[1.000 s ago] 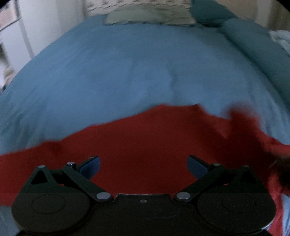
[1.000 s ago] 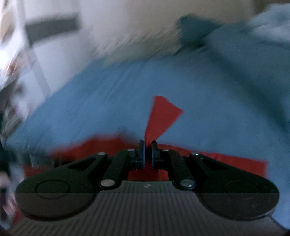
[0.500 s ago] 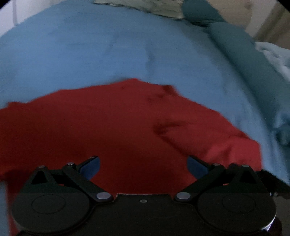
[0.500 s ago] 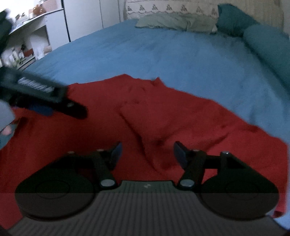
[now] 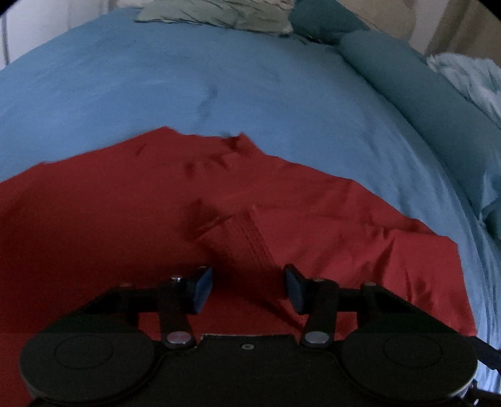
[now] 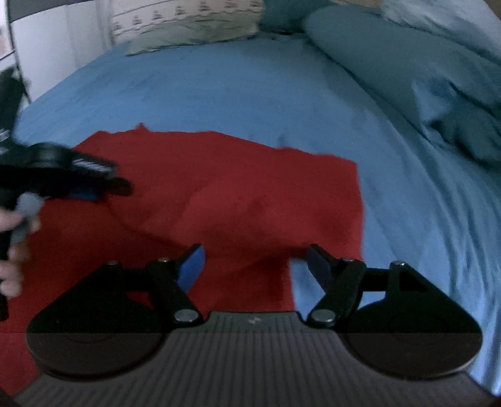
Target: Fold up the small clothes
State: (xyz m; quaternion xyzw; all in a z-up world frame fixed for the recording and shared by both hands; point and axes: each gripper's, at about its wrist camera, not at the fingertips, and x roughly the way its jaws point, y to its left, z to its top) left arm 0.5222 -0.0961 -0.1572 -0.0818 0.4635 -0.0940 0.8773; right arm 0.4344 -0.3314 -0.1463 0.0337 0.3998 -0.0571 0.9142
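Note:
A red garment point(image 5: 125, 219) lies spread on the blue bedsheet point(image 5: 219, 78), with a folded, ribbed flap point(image 5: 241, 238) near its middle. My left gripper point(image 5: 249, 291) is open and empty just above the garment, with the flap between its fingers. In the right wrist view the garment point(image 6: 235, 194) fills the lower left, and its right edge runs down between my fingers. My right gripper point(image 6: 255, 266) is open and empty over that edge. The left gripper point(image 6: 78, 178) shows there at the far left over the garment, held by a hand.
A teal bolster point(image 5: 422, 103) runs along the right side of the bed, with a rumpled light blue blanket point(image 5: 469, 78) beyond it. A patterned pillow point(image 6: 188, 28) and a grey-green pillow point(image 5: 219, 15) lie at the head. A white cabinet point(image 6: 47, 47) stands at the left.
My right gripper let go of the red garment's corner and opened wider, moving right over the garment's edge. My left gripper's fingers came closer together. The garment now lies flat.

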